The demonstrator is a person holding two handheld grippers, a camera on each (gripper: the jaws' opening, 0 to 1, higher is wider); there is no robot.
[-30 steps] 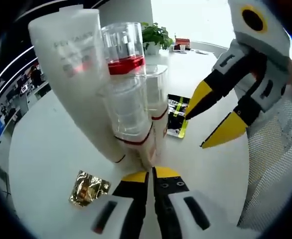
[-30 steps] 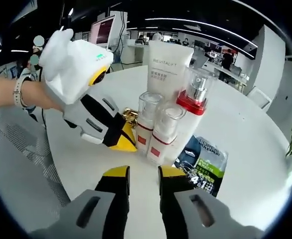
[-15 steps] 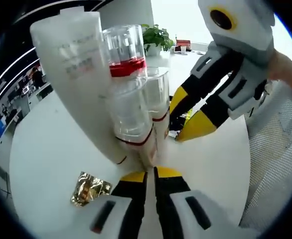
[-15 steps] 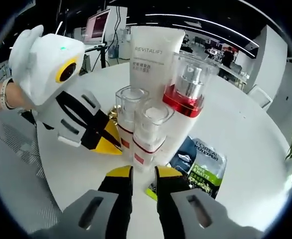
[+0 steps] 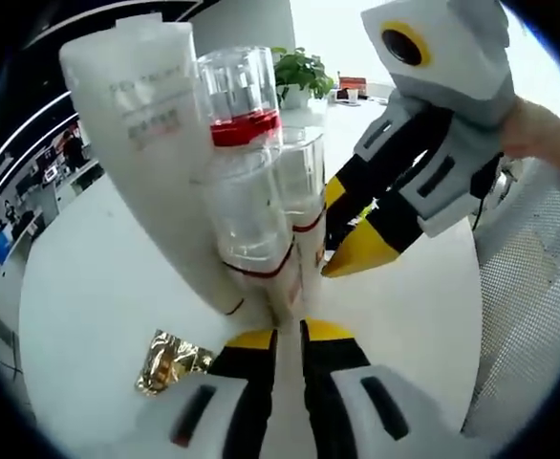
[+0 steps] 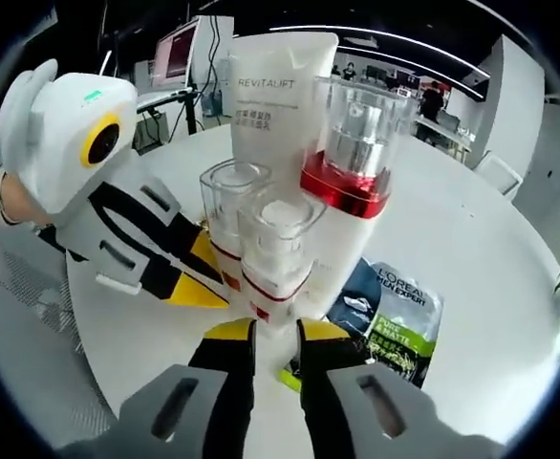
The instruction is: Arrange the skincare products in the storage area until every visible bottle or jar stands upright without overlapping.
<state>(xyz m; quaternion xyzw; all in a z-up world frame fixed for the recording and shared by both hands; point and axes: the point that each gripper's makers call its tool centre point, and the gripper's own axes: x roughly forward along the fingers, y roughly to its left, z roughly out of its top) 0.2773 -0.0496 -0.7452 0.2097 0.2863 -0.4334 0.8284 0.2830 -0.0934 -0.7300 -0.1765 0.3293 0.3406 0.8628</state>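
A tall white tube, a clear pump bottle with a red band and two small clear-capped bottles stand upright in a tight cluster on the white round table. My left gripper sits at the foot of the cluster, jaws almost together with nothing between them; in the right gripper view it enters from the left. My right gripper is narrowly open, right before the nearest small bottle's base. From the left gripper view, it reaches in beside the rear small bottle.
A crumpled gold foil wrapper lies by the left jaws. A green and black sachet lies flat beside the cluster. A potted plant stands at the table's far side, and a mesh chair stands close to the table edge.
My right gripper has moved in close to the small bottles and its jaws have narrowed. The left gripper has stayed at the cluster's foot, its jaws parting very slightly.
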